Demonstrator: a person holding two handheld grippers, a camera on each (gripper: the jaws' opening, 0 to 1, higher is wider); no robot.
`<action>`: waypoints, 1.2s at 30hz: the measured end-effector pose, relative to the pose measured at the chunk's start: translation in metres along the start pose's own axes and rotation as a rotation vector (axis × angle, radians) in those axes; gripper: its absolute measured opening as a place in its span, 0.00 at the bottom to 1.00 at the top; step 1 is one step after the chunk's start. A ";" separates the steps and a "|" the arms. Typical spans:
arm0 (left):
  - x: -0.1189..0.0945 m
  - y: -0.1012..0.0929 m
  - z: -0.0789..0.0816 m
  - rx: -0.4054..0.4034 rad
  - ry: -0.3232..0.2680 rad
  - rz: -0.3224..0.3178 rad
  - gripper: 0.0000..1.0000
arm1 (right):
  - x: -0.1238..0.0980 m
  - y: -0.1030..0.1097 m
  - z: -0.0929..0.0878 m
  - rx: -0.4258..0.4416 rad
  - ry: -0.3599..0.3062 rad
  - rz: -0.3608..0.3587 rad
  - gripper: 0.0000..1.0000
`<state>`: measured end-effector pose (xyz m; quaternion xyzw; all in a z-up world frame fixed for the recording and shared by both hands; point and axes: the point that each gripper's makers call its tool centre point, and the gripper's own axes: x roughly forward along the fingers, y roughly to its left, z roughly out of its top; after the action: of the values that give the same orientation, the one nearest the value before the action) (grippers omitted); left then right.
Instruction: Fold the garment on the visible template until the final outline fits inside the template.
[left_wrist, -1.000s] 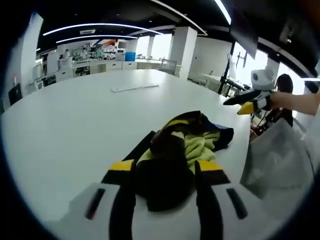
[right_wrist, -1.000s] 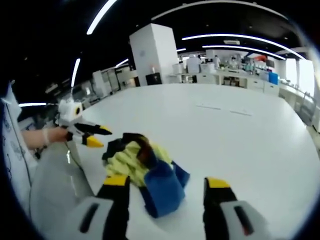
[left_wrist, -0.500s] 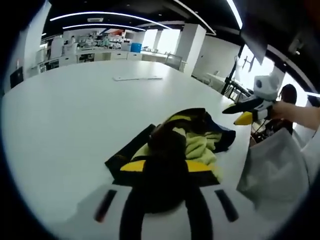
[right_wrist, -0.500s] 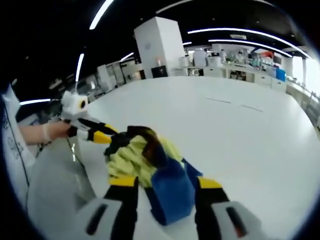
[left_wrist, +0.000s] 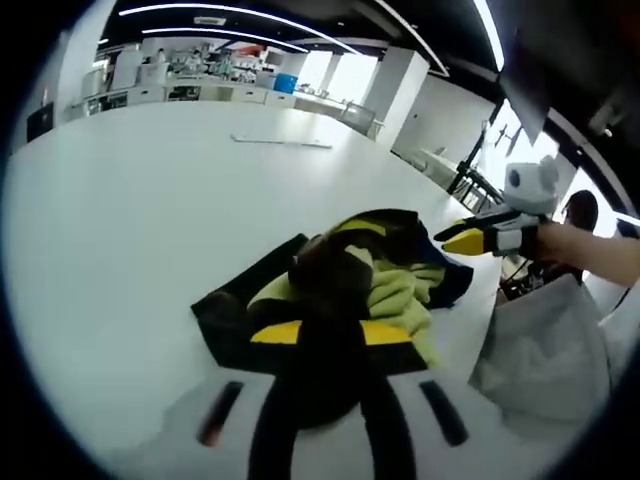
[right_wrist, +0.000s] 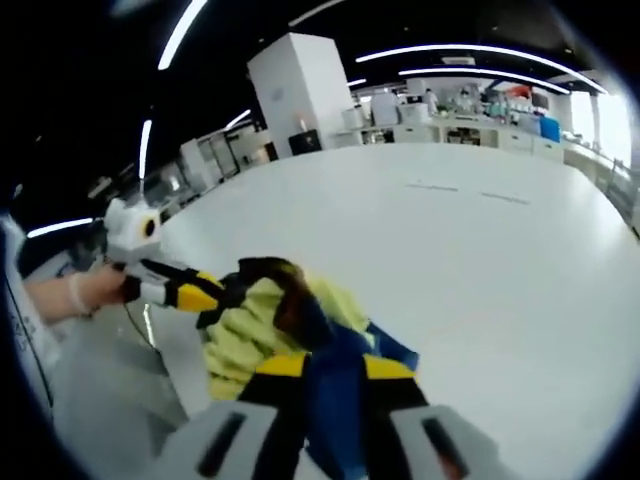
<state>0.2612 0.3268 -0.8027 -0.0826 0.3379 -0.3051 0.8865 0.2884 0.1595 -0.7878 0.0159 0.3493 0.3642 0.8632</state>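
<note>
Soft cloth garment (left_wrist: 370, 285), matt, w/ fuzzy towel-like yellow-green bits, smoother black and blue panels (right_wrist: 350, 370). Smooth white table (left_wrist: 130, 210), slight sheen, catching ceiling lights. Hard plastic on left gripper (left_wrist: 325, 335) and right gripper (right_wrist: 325, 370): white shells semi-gloss, black jaws matt, yellow tips. Crinkly pale fabric (left_wrist: 545, 345) at table edge.

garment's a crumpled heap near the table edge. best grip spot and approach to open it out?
Judging by the pose, take the garment at two outer edges: the left gripper is shut on its dark fold, the right gripper on the blue flap. Come in low from the table's near edge, since the yellow-green middle is bunched and shows no free hem.
</note>
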 end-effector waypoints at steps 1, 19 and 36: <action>0.000 0.000 0.000 -0.008 -0.005 0.000 0.16 | 0.001 0.001 0.000 0.011 0.004 -0.001 0.15; 0.000 0.000 0.003 -0.046 -0.018 -0.001 0.00 | 0.004 0.002 0.008 0.018 -0.036 -0.014 0.00; -0.056 0.016 0.070 0.074 -0.165 0.054 0.00 | -0.071 0.000 0.070 -0.144 -0.195 -0.098 0.00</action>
<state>0.2816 0.3689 -0.7243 -0.0656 0.2543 -0.2856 0.9217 0.2964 0.1304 -0.6926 -0.0278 0.2368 0.3425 0.9088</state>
